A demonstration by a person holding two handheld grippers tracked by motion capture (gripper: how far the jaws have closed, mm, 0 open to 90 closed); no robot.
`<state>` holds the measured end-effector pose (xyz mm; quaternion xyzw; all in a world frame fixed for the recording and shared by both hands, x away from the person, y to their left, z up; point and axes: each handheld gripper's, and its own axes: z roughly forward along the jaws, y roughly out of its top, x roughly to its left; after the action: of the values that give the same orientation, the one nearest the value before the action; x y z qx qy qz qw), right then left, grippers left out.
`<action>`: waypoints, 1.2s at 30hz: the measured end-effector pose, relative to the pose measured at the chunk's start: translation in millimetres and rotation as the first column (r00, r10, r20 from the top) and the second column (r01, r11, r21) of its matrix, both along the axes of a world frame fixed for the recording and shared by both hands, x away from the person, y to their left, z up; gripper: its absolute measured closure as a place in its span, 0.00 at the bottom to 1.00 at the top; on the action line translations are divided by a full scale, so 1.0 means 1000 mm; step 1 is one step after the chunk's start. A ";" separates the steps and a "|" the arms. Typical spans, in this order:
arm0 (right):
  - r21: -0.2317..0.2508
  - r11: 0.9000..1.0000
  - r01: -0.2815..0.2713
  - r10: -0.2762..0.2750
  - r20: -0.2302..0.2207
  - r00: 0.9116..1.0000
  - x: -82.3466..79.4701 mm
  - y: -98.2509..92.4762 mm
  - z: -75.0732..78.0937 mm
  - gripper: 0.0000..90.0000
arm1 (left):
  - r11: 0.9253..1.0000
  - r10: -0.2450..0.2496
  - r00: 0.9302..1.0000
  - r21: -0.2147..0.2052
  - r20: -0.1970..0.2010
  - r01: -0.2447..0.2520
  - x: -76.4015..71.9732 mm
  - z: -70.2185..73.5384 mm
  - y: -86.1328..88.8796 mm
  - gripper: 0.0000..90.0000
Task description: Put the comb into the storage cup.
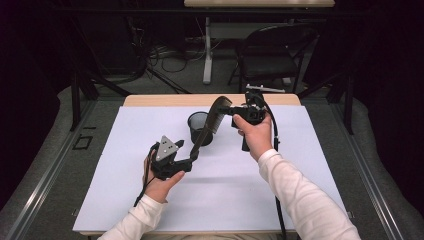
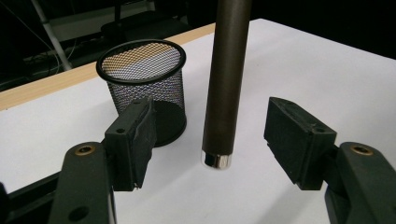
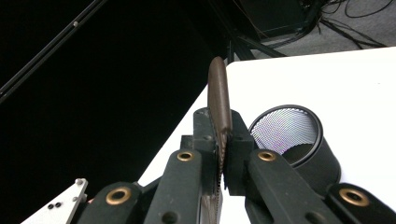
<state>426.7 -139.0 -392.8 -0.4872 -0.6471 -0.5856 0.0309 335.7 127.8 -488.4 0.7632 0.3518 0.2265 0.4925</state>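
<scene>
The left claw [image 1: 186,159] is seen nearest, toward the near-left of the white surface [image 1: 300,175], jaws spread apart, with the comb's round handle end between them but touched by neither pad. The brown comb [image 1: 207,125] is clamped at its toothed end by the right claw [image 1: 234,120], up in the air near the surface's far edge. A mesh cup [image 1: 200,126] is parked just behind the comb.

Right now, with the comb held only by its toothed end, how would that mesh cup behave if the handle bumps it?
The mesh cup looks like thin wire and empty, so probably light and easy to shove. It stands upright on a flat round base, so it may slide before tipping. The comb looks stiff, so it would pass the knock on.
</scene>
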 end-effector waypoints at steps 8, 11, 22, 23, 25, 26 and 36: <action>-0.013 1.000 0.019 -0.019 0.012 1.000 0.006 -0.002 0.008 0.96 | 1.000 0.008 0.999 -0.005 -0.033 -0.008 0.002 0.003 0.004 0.35; -0.019 0.999 0.028 -0.028 0.016 0.999 0.008 -0.003 0.010 0.96 | 1.000 -0.001 0.998 -0.018 -0.063 0.000 0.004 0.003 0.006 0.32; -0.033 0.998 0.055 -0.054 0.028 0.998 0.015 -0.007 0.020 0.96 | 0.999 -0.026 0.995 -0.022 -0.099 0.024 0.006 0.004 0.010 0.28; -0.032 0.998 0.058 -0.057 0.030 0.998 0.015 -0.007 0.022 0.96 | 0.999 -0.023 0.995 -0.025 -0.101 0.021 0.007 0.004 0.010 0.28; -0.035 0.998 0.061 -0.060 0.033 0.998 0.016 -0.007 0.024 0.96 | 0.999 -0.017 0.995 -0.034 -0.103 0.013 0.007 0.004 0.011 0.27; -0.039 0.997 0.063 -0.062 0.035 0.997 0.017 -0.007 0.025 0.96 | 1.000 -0.013 0.995 -0.029 -0.101 0.010 0.007 0.005 0.012 0.27; -0.047 0.994 0.097 -0.094 0.057 0.994 0.023 -0.006 0.039 0.96 | 0.998 -0.044 0.992 -0.053 -0.116 0.038 0.008 0.008 0.019 0.19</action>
<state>449.8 -144.6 -354.1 -0.5018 -0.6382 -0.5832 -0.0271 343.5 147.2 -480.6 0.7696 0.3699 0.1621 0.4945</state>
